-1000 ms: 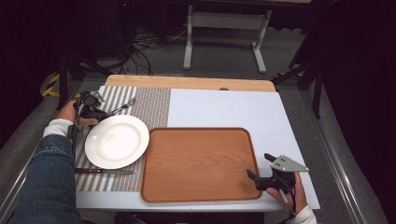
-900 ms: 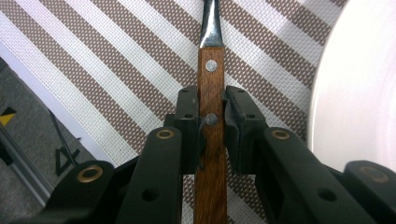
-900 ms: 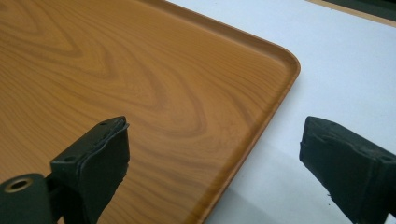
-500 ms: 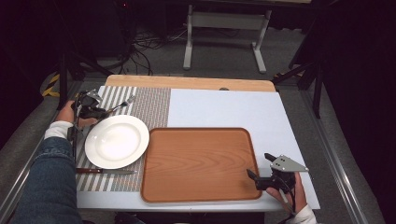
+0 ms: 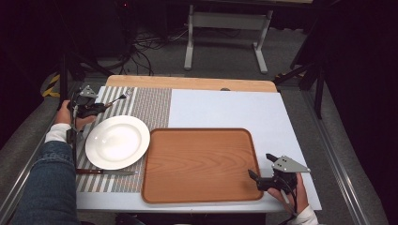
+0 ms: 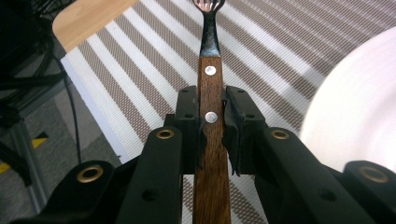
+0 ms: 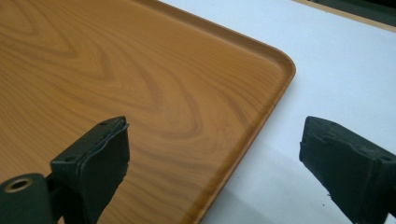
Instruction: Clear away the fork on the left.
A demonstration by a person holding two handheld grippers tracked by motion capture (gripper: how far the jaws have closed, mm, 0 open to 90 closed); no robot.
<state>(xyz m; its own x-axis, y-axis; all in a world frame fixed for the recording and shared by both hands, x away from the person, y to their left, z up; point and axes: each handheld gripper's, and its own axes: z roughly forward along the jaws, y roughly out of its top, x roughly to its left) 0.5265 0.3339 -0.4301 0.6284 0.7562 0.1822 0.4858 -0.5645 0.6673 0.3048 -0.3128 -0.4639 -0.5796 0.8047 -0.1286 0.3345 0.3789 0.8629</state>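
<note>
1. Your landmark is the wooden tray (image 5: pixel 197 164), wide, flat and bare, with a low raised rim. It looks rigid and light, and its smooth face may let things slide.
2. Left of the tray a striped placemat (image 5: pixel 152 105) lies under a white plate (image 5: pixel 117 142), whose rim sits just beside the tray's left edge. The plate is probably ceramic: stiff, slick and breakable, so take it by the rim if you need it.
3. Your right gripper (image 7: pixel 212 163) hangs over the tray's near right corner, jaws spread wide and holding nothing.
4. Your left gripper (image 6: pixel 212 123) is beyond the plate, far left of the tray, clenched on a fork (image 6: pixel 209 93). The jaws pinch its wooden handle at the lower rivet. The fork is light and rigid, and wood grips better than the metal neck.
5. A knife (image 5: pixel 105 172) lies on the placemat near the tray's near left corner, untouched.
</note>
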